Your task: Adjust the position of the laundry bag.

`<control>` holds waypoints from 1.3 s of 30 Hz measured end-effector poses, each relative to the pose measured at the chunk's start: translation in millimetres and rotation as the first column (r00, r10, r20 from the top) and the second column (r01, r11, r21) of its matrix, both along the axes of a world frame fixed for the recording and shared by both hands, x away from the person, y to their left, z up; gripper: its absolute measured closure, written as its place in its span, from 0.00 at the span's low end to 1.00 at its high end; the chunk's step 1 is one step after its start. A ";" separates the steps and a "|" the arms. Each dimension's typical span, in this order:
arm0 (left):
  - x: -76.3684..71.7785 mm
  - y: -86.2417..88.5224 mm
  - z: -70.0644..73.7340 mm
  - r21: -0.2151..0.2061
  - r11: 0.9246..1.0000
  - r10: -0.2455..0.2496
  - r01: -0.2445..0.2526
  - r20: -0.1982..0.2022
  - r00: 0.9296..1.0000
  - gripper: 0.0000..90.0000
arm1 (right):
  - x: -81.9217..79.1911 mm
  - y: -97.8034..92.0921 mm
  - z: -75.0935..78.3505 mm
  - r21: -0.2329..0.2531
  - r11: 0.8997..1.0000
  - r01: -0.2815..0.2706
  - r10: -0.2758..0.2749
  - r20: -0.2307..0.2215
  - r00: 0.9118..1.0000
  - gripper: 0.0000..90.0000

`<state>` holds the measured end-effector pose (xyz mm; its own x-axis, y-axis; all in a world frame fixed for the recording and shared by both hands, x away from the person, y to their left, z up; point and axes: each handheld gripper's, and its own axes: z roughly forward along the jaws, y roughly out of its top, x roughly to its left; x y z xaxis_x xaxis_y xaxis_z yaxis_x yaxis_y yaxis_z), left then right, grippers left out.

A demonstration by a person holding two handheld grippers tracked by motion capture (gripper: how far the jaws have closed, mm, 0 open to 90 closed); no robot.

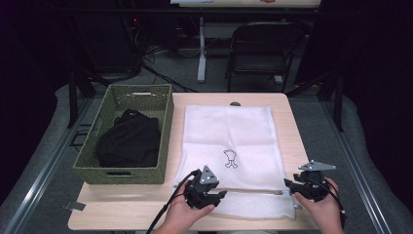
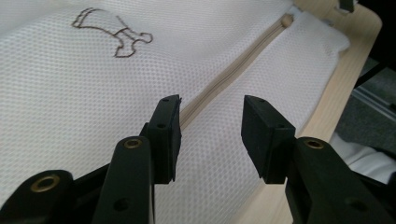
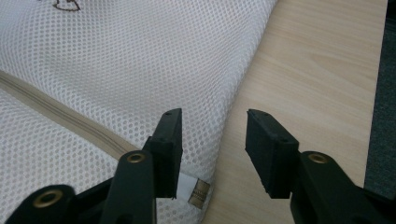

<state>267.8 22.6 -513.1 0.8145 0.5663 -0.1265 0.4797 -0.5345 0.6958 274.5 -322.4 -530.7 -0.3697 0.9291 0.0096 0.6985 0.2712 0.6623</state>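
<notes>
A white mesh laundry bag (image 1: 229, 146) lies flat on the wooden table (image 1: 292, 126), with a small brown drawing (image 1: 230, 158) and a beige zipper (image 1: 253, 190) running across near its front edge. My left gripper (image 1: 210, 194) hovers open over the bag's front left part; in the left gripper view it (image 2: 211, 123) straddles the zipper (image 2: 233, 67). My right gripper (image 1: 298, 185) is open at the bag's front right corner. In the right gripper view it (image 3: 214, 135) stands over the bag's edge (image 3: 233, 79), near the zipper pull (image 3: 199, 192).
A green woven basket (image 1: 163, 141) holding black clothing (image 1: 129, 141) stands on the table's left side, touching the bag's left edge. A black folding chair (image 1: 260, 48) and a desk leg stand on the floor beyond the table.
</notes>
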 end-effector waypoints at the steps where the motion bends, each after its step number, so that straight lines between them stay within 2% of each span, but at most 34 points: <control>1: 0.0 0.0 0.0 0.000 1.000 0.000 0.000 0.000 1.000 0.64 | 0.0 0.0 0.0 0.000 1.000 0.000 0.000 0.000 1.000 0.63; 2: 1.4 -7.4 -1.7 -0.021 1.000 -0.005 0.005 -0.021 1.000 0.64 | -0.2 -1.0 -2.2 0.013 1.000 0.007 -0.007 -0.019 1.000 0.66; 5: 3.4 -16.5 -2.7 -0.018 1.000 -0.025 0.024 -0.021 0.999 0.64 | 1.1 -2.1 -5.4 0.022 1.000 0.014 -0.013 -0.030 0.999 0.68; 9: 4.5 -26.6 -5.6 -0.009 0.999 -0.032 0.032 -0.008 0.999 0.66 | 3.9 -2.7 -10.6 0.063 0.997 0.048 -0.044 -0.053 0.998 0.71; 15: 6.3 -33.9 -10.8 0.003 0.999 -0.039 0.039 -0.009 0.999 0.67 | 9.9 -3.2 -19.2 0.080 0.994 0.067 -0.060 -0.089 0.994 0.70; 18: 7.8 -36.0 -12.6 0.012 0.999 -0.041 0.041 -0.010 0.999 0.67 | 12.6 -3.7 -23.5 0.110 0.991 0.082 -0.070 -0.107 0.992 0.68; 23: 8.6 -38.6 -12.0 0.004 0.999 -0.037 0.037 -0.004 0.999 0.67 | 14.1 -3.9 -25.7 0.119 0.988 0.096 -0.082 -0.111 0.990 0.68; 26: 8.8 -39.9 -12.8 0.007 0.999 -0.042 0.042 -0.002 0.999 0.67 | 15.1 -3.2 -27.4 0.114 0.989 0.096 -0.082 -0.123 0.989 0.68; 32: 8.6 -42.8 -17.2 0.018 0.999 -0.044 0.044 0.007 0.999 0.67 | 15.7 1.6 -29.4 0.073 0.994 0.082 -0.072 -0.132 0.989 0.70; 39: 9.3 -49.0 -21.5 0.010 0.999 -0.052 0.053 -0.008 0.999 0.67 | 17.2 4.5 -32.2 0.040 0.997 0.068 -0.061 -0.141 0.988 0.77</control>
